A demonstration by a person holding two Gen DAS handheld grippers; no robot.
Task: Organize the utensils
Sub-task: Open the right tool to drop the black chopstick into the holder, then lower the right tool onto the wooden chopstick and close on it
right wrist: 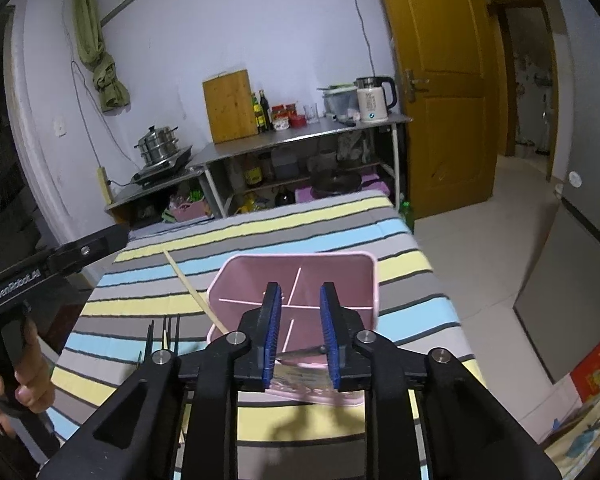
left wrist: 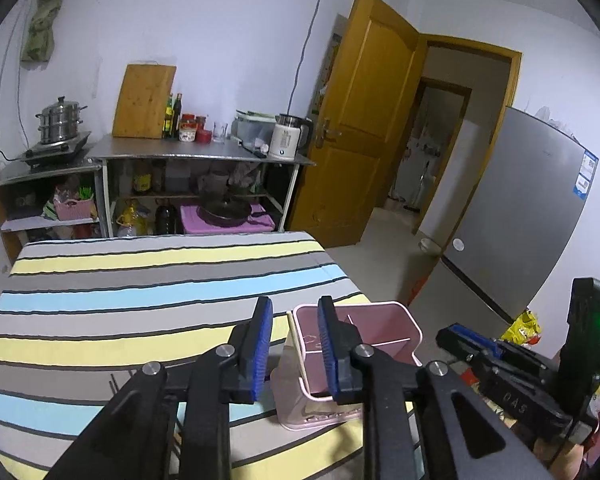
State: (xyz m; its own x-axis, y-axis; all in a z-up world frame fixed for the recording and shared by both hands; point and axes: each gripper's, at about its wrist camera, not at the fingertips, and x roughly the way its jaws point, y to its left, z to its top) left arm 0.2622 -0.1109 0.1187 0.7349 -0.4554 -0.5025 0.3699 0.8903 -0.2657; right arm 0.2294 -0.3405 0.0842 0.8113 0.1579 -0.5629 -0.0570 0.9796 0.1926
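Note:
A pink utensil holder [right wrist: 300,280] with cross dividers stands on the striped table [right wrist: 260,236]; it also shows in the left wrist view [left wrist: 364,332]. My right gripper [right wrist: 300,334] hovers over its near rim, jaws apart, with a thin dark utensil [right wrist: 300,353] lying crosswise between the pads; I cannot tell whether it is gripped. A light wooden chopstick [right wrist: 192,290] leans against the holder's left side. Dark chopsticks [right wrist: 168,332] lie on the cloth to the left. My left gripper [left wrist: 292,344] is open and empty at the holder's left edge.
The striped table [left wrist: 140,280] ends at the right, with tiled floor [right wrist: 500,232] beyond. A metal counter [left wrist: 204,152] with a kettle, jars and a cutting board stands behind. A wooden door [left wrist: 360,120] and a grey fridge [left wrist: 532,216] are on the right.

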